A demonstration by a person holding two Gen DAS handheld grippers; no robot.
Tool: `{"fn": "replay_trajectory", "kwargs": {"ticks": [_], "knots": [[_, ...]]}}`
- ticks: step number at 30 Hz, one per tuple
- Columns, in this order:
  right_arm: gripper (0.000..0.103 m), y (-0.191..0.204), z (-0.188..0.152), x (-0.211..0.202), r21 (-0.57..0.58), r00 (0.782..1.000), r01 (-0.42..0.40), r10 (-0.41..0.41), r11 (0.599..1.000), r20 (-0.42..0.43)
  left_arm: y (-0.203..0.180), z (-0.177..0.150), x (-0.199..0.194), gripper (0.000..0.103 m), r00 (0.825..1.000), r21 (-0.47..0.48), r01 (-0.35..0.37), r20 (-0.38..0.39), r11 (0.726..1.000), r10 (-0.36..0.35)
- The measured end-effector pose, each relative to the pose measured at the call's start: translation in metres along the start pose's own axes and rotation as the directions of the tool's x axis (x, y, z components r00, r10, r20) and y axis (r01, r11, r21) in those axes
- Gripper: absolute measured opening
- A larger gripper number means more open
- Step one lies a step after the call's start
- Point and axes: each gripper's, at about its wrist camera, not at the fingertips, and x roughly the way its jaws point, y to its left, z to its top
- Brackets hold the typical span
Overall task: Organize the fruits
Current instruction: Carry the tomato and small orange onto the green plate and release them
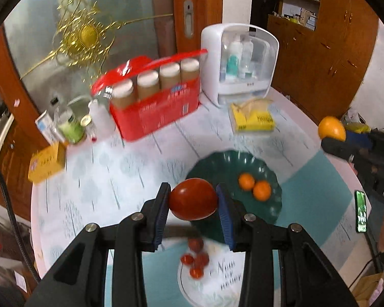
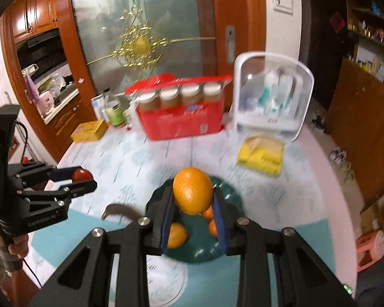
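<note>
Left tongs (image 1: 193, 199): clamped on a round dark-red tomato (image 1: 193, 199), one blue pad on each side, held in the air above the worktop (image 1: 130, 168), which carries a pale tree-print cloth. Directly below these tongs lies a white round plate (image 1: 217, 289) holding several small red tomatoes (image 1: 195, 258).

Right tongs (image 2: 193, 204): clamped on a large oval orange (image 2: 192, 190), held above a dark-green scalloped plastic plate (image 2: 199, 250). This plate holds small oranges; in the left wrist view two of them (image 1: 254, 186) lie side by side, touching. In the right wrist view a further small orange (image 2: 176, 235) shows on the plate below the left pad.

At the far side of the worktop stand a red carton of tan-lidded jars (image 1: 156, 97), a white clear-fronted storage case (image 1: 239, 64) and a yellow tissue pack (image 1: 252, 119). Both views are motion-blurred.
</note>
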Motion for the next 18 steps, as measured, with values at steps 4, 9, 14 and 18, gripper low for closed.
{"fn": "replay_trajectory", "kwargs": {"ticks": [4, 9, 14, 18], "knots": [[0.030, -0.010, 0.007, 0.039, 0.014, 0.998, -0.006, 0.007, 1.000, -0.062, -0.008, 0.022, 0.038, 0.035, 0.999, 0.012, 0.007, -0.032, 1.000, -0.007], [0.030, -0.017, -0.016, 0.103, 0.047, 0.983, -0.031, 0.039, 0.998, -0.181, -0.022, 0.018, 0.108, 0.035, 0.990, 0.012, 0.032, -0.137, 0.999, -0.030], [0.030, -0.014, -0.047, 0.159, 0.050, 0.956, -0.071, 0.082, 0.996, -0.282, -0.033, 0.005, 0.180, 0.035, 0.968, 0.014, 0.032, -0.249, 0.999, -0.028], [0.030, -0.011, -0.067, 0.193, 0.066, 0.931, -0.098, 0.115, 0.993, -0.345, -0.033, 0.001, 0.215, 0.035, 0.955, -0.008, 0.037, -0.294, 0.999, -0.038]]}}
